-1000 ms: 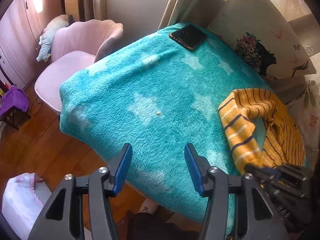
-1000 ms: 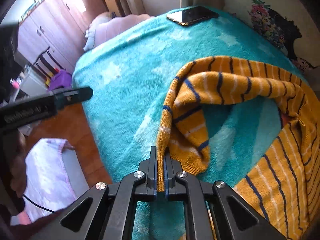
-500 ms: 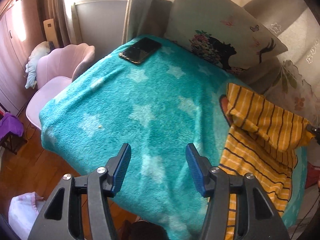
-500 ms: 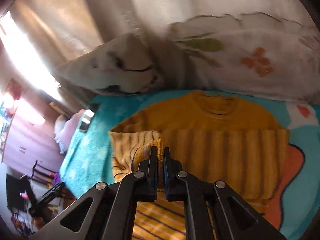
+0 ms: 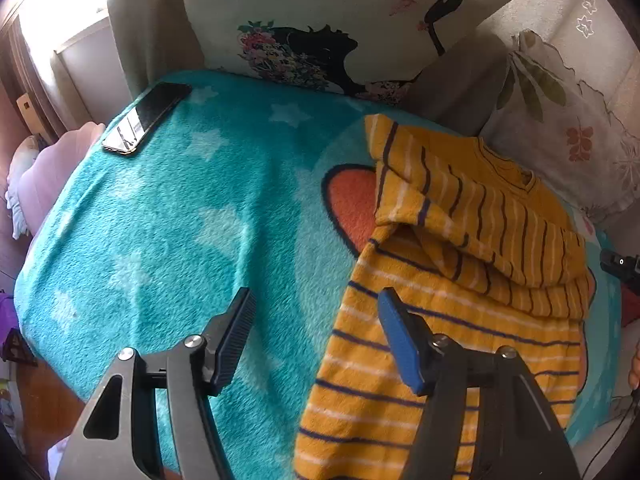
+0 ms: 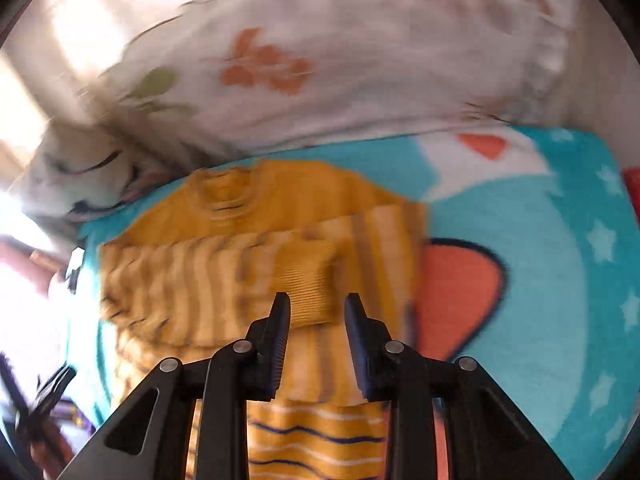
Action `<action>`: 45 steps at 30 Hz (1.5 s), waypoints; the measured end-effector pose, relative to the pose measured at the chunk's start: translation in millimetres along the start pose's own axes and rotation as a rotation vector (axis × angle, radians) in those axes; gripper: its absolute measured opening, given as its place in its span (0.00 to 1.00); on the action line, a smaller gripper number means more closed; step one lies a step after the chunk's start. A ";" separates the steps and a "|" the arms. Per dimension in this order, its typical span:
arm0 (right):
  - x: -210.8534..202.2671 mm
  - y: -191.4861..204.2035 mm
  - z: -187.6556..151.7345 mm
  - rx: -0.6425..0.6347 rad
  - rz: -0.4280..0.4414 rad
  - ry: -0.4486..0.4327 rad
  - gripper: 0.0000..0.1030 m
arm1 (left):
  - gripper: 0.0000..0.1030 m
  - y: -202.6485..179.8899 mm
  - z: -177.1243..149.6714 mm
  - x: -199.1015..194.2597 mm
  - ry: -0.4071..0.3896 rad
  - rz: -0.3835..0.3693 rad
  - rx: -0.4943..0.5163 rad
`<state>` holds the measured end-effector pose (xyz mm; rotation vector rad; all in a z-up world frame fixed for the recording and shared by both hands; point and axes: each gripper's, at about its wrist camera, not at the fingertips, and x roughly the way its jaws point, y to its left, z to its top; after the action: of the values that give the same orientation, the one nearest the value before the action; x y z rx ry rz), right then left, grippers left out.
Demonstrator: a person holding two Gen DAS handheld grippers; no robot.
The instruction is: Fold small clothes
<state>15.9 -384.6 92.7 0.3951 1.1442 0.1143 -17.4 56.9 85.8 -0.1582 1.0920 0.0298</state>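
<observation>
A small yellow sweater (image 5: 460, 280) with dark and white stripes lies on the teal star blanket (image 5: 200, 220); a sleeve (image 5: 472, 208) is folded across its chest. My left gripper (image 5: 316, 332) is open and empty, hovering over the sweater's left edge. My right gripper (image 6: 316, 316) is open just above the sleeve cuff (image 6: 312, 280), which lies on the sweater (image 6: 224, 280). The right wrist view is blurred.
A black phone (image 5: 146, 118) lies on the blanket's far left corner. A printed pillow (image 5: 320, 28) and a floral pillow (image 5: 560, 120) line the back. A pink chair (image 5: 52, 164) stands left. The floral pillow (image 6: 320, 60) also shows in the right wrist view.
My right gripper carried the sleeve across the sweater, then opened and let the cuff go. My left gripper moved right toward the sweater, staying open.
</observation>
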 end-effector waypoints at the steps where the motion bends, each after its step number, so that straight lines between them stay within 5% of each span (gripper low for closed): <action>1: 4.6 13.9 0.6 -0.028 0.037 0.014 0.32 | 0.61 -2.5 3.8 3.1 0.004 -0.006 -0.010; 5: 28.2 86.8 2.7 -0.182 0.130 0.061 0.53 | 0.61 -7.8 2.3 1.9 -0.011 -0.032 -0.012; 10: 77.1 195.4 20.8 -0.365 0.166 0.078 0.59 | 0.61 2.9 -18.1 -4.4 0.006 -0.031 -0.001; 18: 194.5 295.7 48.9 -0.508 0.029 0.175 0.62 | 0.61 56.1 -39.9 -21.6 0.005 0.005 -0.039; 19: 206.9 298.0 49.1 -0.518 0.019 0.215 0.51 | 0.61 63.1 -41.3 -24.1 -0.001 0.017 -0.039; 20: 213.7 299.4 48.9 -0.523 0.025 0.246 0.12 | 0.61 70.4 -42.9 -26.5 -0.008 0.029 -0.040; 21: 217.5 299.5 50.8 -0.526 -0.009 0.254 0.07 | 0.61 76.5 -43.3 -27.8 -0.015 0.038 -0.043; 27: 224.5 279.6 82.3 -0.505 -0.358 0.075 0.08 | 0.61 99.8 -40.9 -22.8 -0.002 0.019 -0.067; 31: 197.7 255.4 88.1 -0.368 -0.269 0.073 0.23 | 0.61 92.4 -33.3 -16.9 0.008 -0.020 -0.034; 35: 125.9 212.0 72.3 -0.249 -0.112 -0.001 0.54 | 0.61 78.2 -22.1 -13.8 -0.001 -0.065 -0.001; 38: 77.0 146.0 53.2 -0.122 -0.117 -0.047 0.57 | 0.61 68.1 -16.9 -11.2 -0.006 -0.091 0.018; 42: 34.2 26.4 19.6 0.125 -0.250 -0.054 0.57 | 0.61 54.8 -17.0 0.1 0.019 -0.112 0.042; 45: 28.4 -18.7 -7.6 0.243 -0.217 -0.052 0.57 | 0.61 42.9 -21.7 9.9 0.054 -0.119 0.060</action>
<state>18.8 -391.8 58.8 0.4832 1.1459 -0.2260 -36.3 95.7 62.4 -0.1707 1.1347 -0.1138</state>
